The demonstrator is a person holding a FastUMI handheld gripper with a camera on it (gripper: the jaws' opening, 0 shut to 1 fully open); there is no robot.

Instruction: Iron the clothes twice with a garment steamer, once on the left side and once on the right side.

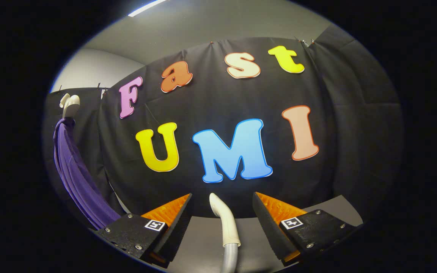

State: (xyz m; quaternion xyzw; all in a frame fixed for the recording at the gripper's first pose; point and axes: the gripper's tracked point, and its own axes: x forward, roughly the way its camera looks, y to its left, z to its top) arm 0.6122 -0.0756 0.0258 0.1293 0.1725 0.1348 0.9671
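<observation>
Gripper view is showing the black cloth wall point(355, 125) hanging behind. A purple garment point(76, 170) is hanging far left on a white hanger point(69, 104). The gripper point(222, 206) fingers are standing spread, and the white steamer handle point(224, 223) is standing between them, untouched.

One steamer head point(224, 223) stands between the two spread fingers point(169, 216) of one gripper point(222, 206); one purple garment point(78, 174) on one hanger point(68, 104) hangs far left.
</observation>
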